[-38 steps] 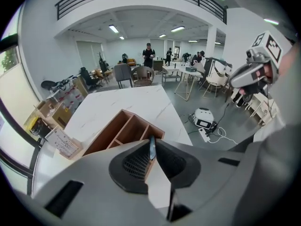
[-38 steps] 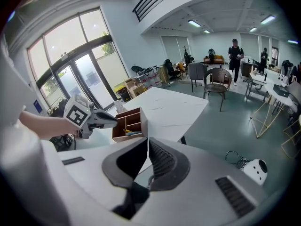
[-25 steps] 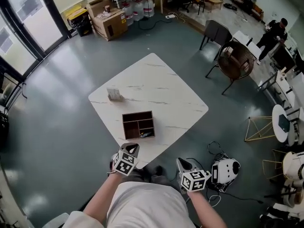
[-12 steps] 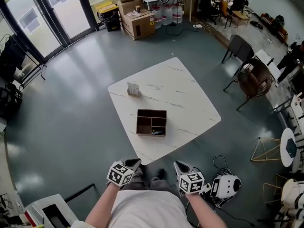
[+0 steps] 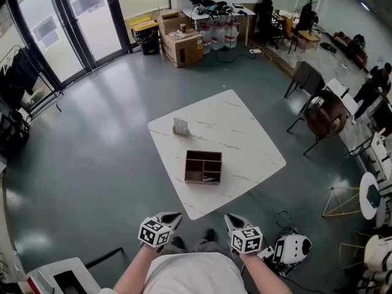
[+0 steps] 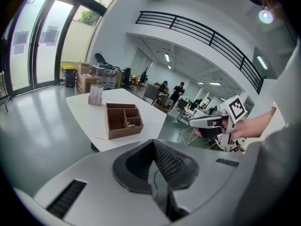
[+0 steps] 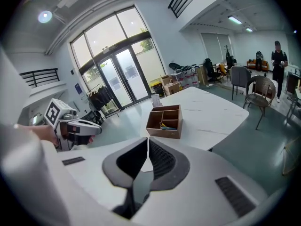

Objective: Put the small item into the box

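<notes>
We see a white square counter (image 5: 245, 139) with rounded corners and faint grey veins, standing on a grey-green floor (image 5: 92, 152). Directly on it sit two things: an open brown wooden box (image 5: 203, 167) divided into compartments, near the edge closest to us, and a small pale upright stand (image 5: 180, 127) by the far left corner, well apart from the box.

My left gripper (image 6: 153, 141) is a smooth pale grey shell with a dark slotted vent (image 6: 66, 199) on its flank. Its jaws wear black ribbed pads (image 6: 169, 161) that taper to a point, and a thin dark wire (image 6: 153, 181) curls behind them. My right gripper (image 7: 148, 139) is built alike. Each carries a white cube (image 5: 153, 234) printed with black square markers. I wear a white shirt (image 5: 195, 274) that leaves my forearms bare.
</notes>
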